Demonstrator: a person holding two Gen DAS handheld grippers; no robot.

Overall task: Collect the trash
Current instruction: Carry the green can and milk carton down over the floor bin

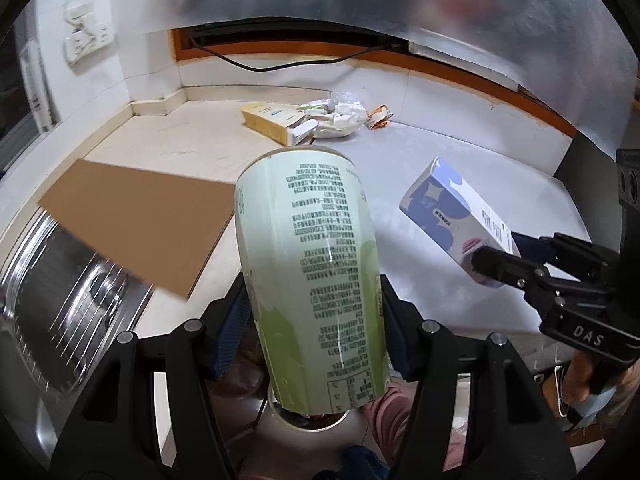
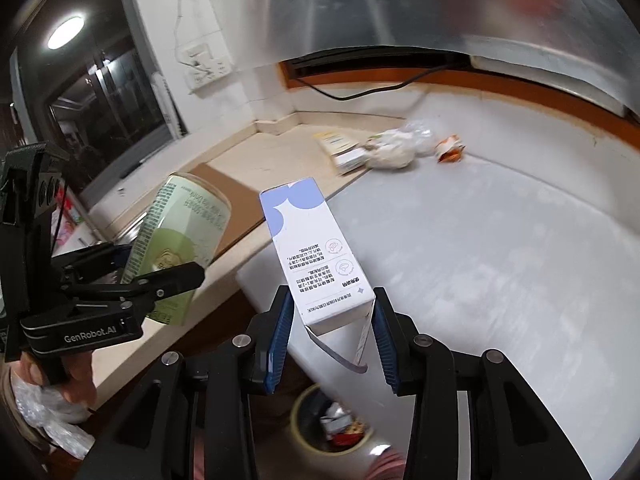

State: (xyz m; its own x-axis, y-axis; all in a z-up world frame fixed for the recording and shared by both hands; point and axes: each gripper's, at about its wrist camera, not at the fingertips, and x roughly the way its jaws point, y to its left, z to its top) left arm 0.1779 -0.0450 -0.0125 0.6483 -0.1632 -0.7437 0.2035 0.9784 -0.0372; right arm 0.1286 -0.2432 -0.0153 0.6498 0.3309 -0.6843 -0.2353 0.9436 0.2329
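My left gripper is shut on a tall pale green can, held tilted above the floor in front of the counter. It also shows in the right wrist view. My right gripper is shut on a white and blue carton with an open bottom flap; the carton also shows in the left wrist view. A round trash bin with wrappers in it stands on the floor directly below the carton. More trash lies at the counter's back: a yellow box, a crumpled white bag and an orange wrapper.
A brown cardboard sheet lies on the counter and overhangs a steel sink at the left. A black cable runs along the back wall under the window ledge. A wall socket is at the left. A plastic bag hangs low left.
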